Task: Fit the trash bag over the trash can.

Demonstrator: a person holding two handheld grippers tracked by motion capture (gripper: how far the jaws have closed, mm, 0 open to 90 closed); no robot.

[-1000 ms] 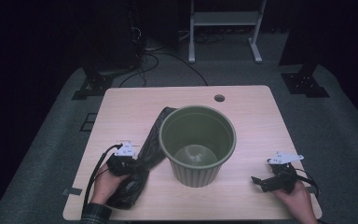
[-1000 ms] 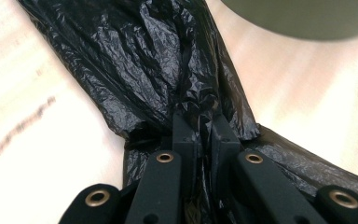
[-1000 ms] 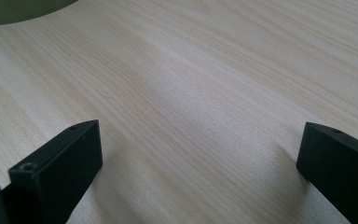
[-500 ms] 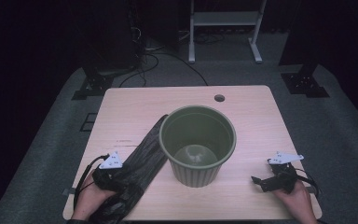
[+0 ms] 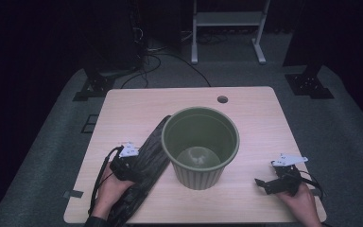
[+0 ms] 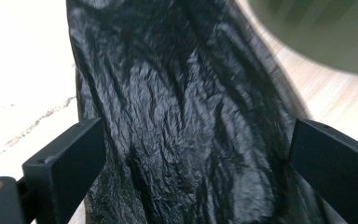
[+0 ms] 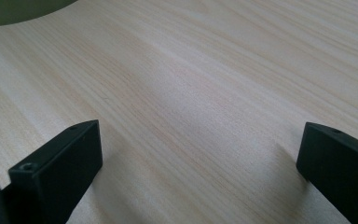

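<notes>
- I am judging the work as lining the green ribbed bin (image 5: 201,146) with the black plastic bag (image 5: 144,163), and I think it is only at the beginning: the bag is lying outside the bin and the inside of the bin is looking bare.
- What is remaining, in my opinion: taking the bag again at its mouth, opening it, putting it into the bin and folding its edge over the rim.
- The bag is lying as one long crumpled strip on the wooden table (image 5: 137,109), running from the left side of the bin, which it seems to be touching, down to the near edge of the table, toward the near left corner.
- My left gripper (image 5: 130,163) is sitting on the middle part of this strip. Its jaws have just been opening and are now standing wide apart; in the left gripper view the bag (image 6: 182,126) is lying between them, but the pads are not pressing on it.
- My right gripper (image 5: 272,183) is resting near the near right corner of the table, well apart from the bin and the bag, with its jaws spread and only bare wood (image 7: 205,93) between them.
</notes>
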